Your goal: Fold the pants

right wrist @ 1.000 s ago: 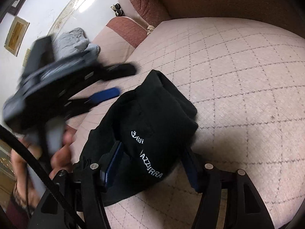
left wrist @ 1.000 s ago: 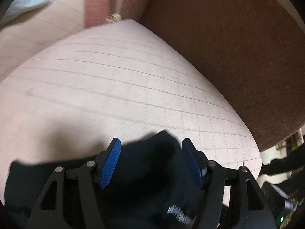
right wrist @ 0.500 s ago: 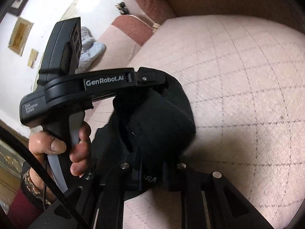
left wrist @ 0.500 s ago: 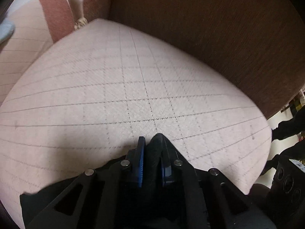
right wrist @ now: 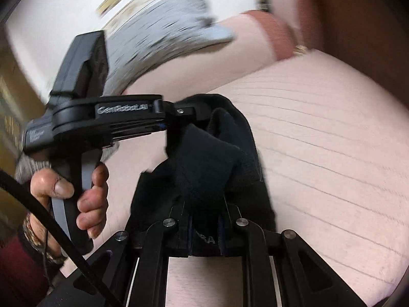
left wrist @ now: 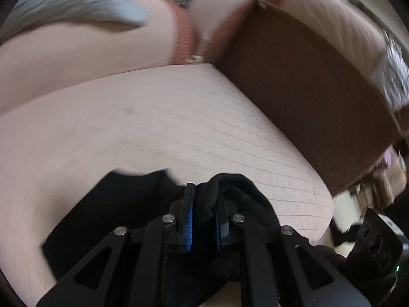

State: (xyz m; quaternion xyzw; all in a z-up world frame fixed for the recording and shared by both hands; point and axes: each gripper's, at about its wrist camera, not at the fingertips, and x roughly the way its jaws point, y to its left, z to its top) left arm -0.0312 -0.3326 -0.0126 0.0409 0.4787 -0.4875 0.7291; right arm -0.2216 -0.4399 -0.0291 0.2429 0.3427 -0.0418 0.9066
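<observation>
The black pants [left wrist: 122, 204] lie bunched on the pink quilted sofa seat [left wrist: 153, 128]. My left gripper [left wrist: 203, 199] is shut on a fold of the black cloth, with blue pads pinching it. In the right wrist view my right gripper [right wrist: 204, 220] is shut on the pants [right wrist: 212, 158] near white lettering. The left gripper's body [right wrist: 107, 122], held by a hand, grips the same bundle from the left. Both views are motion-blurred.
The brown sofa backrest [left wrist: 294, 81] rises to the right of the seat. A grey garment [right wrist: 173, 25] lies on the neighbouring cushion at the far left. The seat's front edge [left wrist: 324, 209] drops off at the right, with clutter beyond.
Both grippers closed on the black pants within the last second. Both have since lifted and swung with the cloth, and the views have tilted and blurred.
</observation>
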